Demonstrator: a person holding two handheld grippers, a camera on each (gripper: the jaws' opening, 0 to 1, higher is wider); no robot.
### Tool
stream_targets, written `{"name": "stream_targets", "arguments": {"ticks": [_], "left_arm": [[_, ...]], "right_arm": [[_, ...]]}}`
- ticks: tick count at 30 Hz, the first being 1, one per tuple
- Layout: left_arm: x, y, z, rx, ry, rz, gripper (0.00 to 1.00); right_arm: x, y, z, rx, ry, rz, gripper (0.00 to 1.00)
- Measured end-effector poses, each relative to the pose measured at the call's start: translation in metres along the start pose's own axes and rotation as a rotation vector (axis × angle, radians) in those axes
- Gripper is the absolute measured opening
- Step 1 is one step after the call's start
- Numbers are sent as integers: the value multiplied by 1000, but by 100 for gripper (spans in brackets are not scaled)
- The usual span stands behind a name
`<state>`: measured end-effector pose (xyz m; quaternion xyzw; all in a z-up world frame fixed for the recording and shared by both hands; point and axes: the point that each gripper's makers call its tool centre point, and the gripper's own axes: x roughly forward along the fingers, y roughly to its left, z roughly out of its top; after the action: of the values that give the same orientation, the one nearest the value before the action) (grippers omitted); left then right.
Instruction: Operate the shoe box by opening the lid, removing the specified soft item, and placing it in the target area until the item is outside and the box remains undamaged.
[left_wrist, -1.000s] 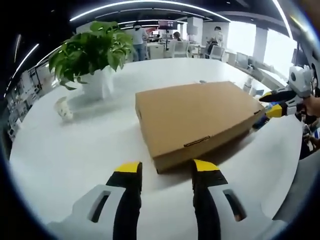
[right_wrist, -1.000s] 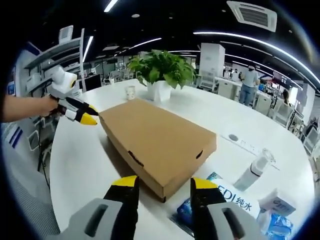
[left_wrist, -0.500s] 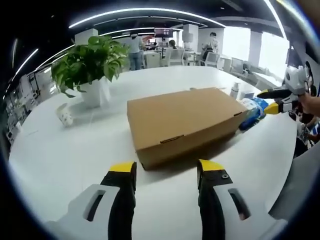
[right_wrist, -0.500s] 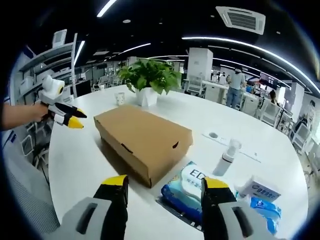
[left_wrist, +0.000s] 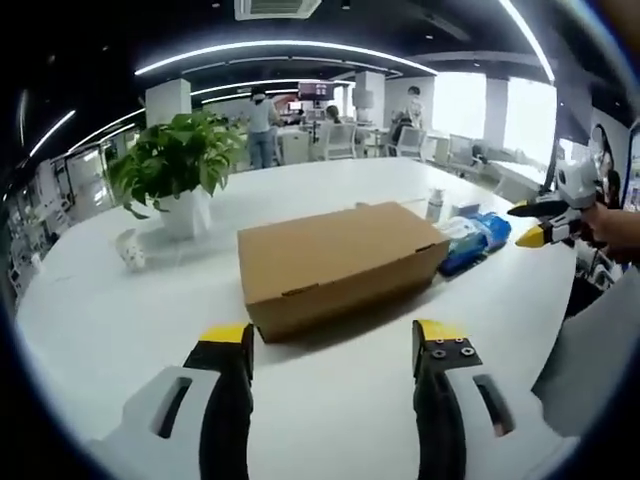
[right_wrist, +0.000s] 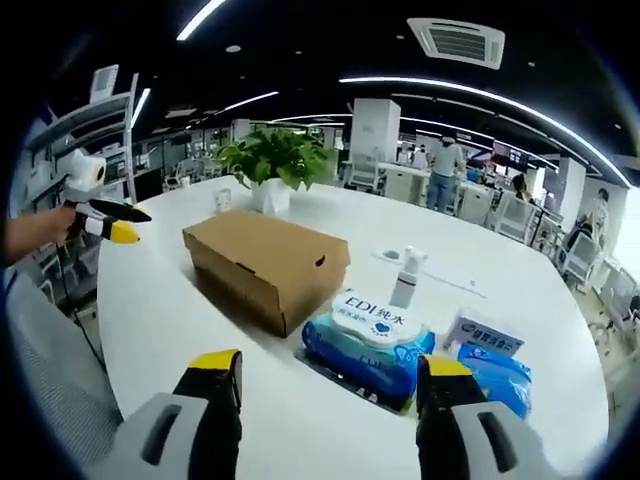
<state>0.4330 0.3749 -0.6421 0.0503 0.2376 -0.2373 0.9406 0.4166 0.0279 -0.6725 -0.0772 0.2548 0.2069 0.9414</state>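
Shoe box (left_wrist: 338, 262) lid closed; both tools (left_wrist: 334, 338) (right_wrist: 329, 371) hover apart, spread, empty.

From my right gripper view, the shoe box (right_wrist: 265, 262) lies on the table (right_wrist: 150, 310), lid shut. Just right of it — a wipes pack (right_wrist: 368, 335); a spray bottle (right_wrist: 404, 277) stands behind that. The potted plant (right_wrist: 273, 165) stands beyond the box — a cup (right_wrist: 222, 199) beside it.
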Motion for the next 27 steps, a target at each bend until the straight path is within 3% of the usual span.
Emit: {"name": "stream_targets", "arguments": {"ticks": [8,14,19,27], "left_arm": [[-22,-21,-9,26,-41,-23,74],[-40,-38,-16,1,-54,-41,76],[-54,-51,-24,-4,-68,-45,80],[-69,-54,-29,-16,-69,-29,87]], "right_arm": [[-34,-3,-25,18,7,-24,82],[-59,-3,-42,27,15,-57,85],[-79,-1,-51,42,13,-77,89],[-102,3,-57,69,-8,-88,99]]}}
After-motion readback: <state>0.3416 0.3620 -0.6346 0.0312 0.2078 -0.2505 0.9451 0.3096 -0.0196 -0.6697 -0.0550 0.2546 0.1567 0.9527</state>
